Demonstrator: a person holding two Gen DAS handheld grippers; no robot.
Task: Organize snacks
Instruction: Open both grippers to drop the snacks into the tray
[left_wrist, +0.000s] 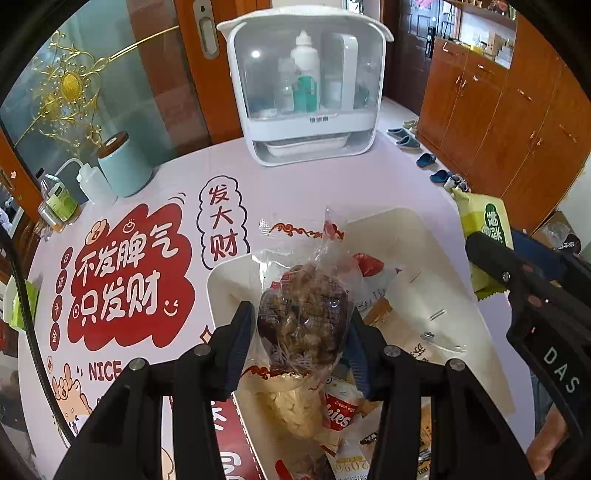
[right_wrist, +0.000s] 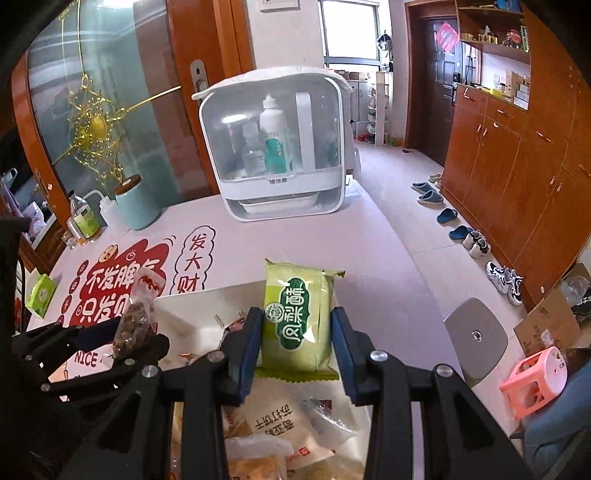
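My left gripper (left_wrist: 301, 332) clamps a clear bag of brown nut candy (left_wrist: 304, 314), held above the white tray (left_wrist: 424, 236). My right gripper (right_wrist: 295, 343) pinches a green snack packet (right_wrist: 297, 317) by its sides, upright, at three o'clock from the candy bag. Loose snack packets (right_wrist: 284, 421) fill the tray beneath both. At twelve o'clock on the pink table (left_wrist: 332, 184) stands a white storage box (left_wrist: 306, 85); at ten o'clock, a pale blue canister (left_wrist: 123, 166).
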